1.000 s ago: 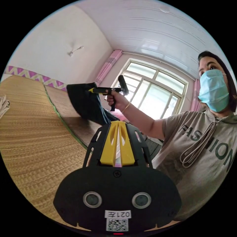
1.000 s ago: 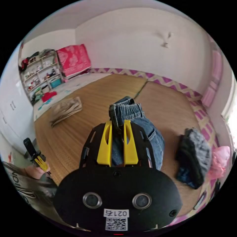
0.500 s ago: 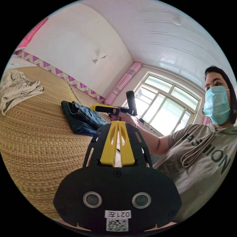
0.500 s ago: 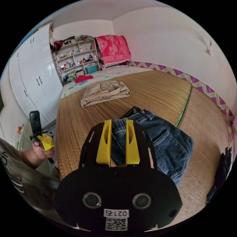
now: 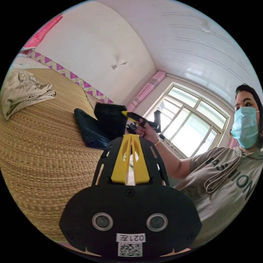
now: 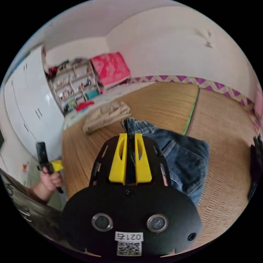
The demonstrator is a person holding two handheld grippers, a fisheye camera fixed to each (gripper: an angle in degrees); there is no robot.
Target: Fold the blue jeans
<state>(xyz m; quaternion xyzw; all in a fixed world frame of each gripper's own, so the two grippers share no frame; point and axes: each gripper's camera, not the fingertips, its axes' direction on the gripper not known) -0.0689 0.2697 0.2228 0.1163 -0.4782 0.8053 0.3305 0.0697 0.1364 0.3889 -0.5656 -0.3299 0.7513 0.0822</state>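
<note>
Right gripper (image 6: 130, 137): yellow jaws nearly closed, both pressing the raised denim waistband of the blue jeans (image 6: 175, 156); the rest lies at 2 o'clock on the woven straw mat (image 6: 219, 120). Left gripper (image 5: 131, 138): jaws almost together, empty. Sweatshirt lettering (image 5: 235, 175) partly legible: "ASHION".

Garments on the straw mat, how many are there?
3: blue jeans in the right gripper, a beige garment behind them, a dark one at the edge; others may be hidden.
</note>
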